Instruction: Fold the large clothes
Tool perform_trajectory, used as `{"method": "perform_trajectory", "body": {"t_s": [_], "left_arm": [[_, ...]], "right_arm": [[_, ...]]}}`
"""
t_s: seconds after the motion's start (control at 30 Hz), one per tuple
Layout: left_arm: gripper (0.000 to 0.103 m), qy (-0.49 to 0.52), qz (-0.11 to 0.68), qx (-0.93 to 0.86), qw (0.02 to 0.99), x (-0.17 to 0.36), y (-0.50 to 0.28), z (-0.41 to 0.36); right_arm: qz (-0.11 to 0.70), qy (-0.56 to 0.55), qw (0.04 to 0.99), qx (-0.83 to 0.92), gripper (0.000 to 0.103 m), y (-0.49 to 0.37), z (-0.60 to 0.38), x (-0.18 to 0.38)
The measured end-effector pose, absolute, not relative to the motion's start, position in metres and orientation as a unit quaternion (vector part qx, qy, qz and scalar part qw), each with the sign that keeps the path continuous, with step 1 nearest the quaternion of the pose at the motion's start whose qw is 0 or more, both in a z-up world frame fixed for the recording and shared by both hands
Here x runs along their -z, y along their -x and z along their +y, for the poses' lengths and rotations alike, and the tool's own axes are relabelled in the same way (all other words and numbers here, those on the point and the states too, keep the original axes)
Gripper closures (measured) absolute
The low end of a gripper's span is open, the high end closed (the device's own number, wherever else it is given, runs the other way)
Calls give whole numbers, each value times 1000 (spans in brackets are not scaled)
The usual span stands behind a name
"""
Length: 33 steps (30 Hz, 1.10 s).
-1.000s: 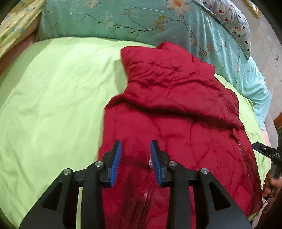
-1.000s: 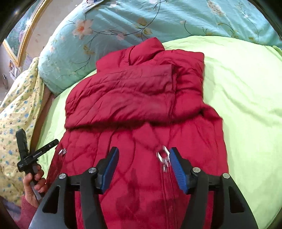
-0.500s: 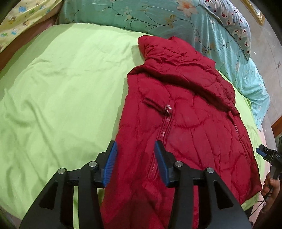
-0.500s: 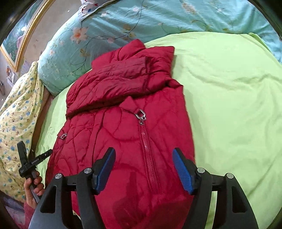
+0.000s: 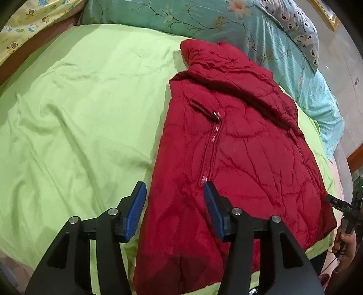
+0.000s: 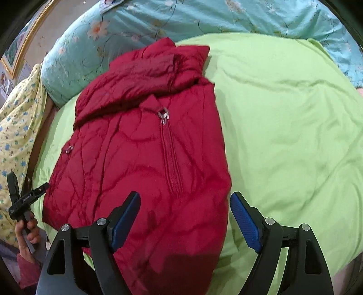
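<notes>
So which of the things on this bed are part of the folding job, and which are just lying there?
Part of the job:
- red quilted jacket
- left gripper, open above the jacket's hem
- right gripper, open above the hem

Just lying about:
- green bedsheet
- teal floral quilt
- yellow cartoon-print bedding
- bear-print pillow

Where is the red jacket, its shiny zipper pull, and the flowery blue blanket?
red jacket (image 6: 127,181), right wrist view, on its quilted front panel.
zipper pull (image 6: 163,114), right wrist view, on the clear tab.
flowery blue blanket (image 5: 204,20), left wrist view, on its printed top.
</notes>
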<state>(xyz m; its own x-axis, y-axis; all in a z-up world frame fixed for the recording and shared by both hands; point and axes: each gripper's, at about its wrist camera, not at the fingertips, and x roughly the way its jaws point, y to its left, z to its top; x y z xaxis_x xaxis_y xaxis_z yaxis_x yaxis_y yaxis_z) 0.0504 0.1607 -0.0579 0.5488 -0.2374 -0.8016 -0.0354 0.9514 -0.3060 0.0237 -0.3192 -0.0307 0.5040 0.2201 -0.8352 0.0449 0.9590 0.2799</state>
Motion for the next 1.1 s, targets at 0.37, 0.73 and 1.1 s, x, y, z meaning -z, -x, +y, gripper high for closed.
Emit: {"method": "perform_trajectory", "body": {"t_s": [0.37, 0.73, 1.1], "left_arm": [[47, 147, 480, 60, 863, 66, -34, 165], [42, 142, 492, 71, 856, 74, -23, 163], [42, 142, 509, 102, 843, 87, -15, 156]], "right_arm": [[528, -141, 833, -89, 39, 5, -321, 50], [524, -134, 835, -99, 60, 16, -320, 47], [521, -143, 835, -103, 58, 18, -320, 48]]}}
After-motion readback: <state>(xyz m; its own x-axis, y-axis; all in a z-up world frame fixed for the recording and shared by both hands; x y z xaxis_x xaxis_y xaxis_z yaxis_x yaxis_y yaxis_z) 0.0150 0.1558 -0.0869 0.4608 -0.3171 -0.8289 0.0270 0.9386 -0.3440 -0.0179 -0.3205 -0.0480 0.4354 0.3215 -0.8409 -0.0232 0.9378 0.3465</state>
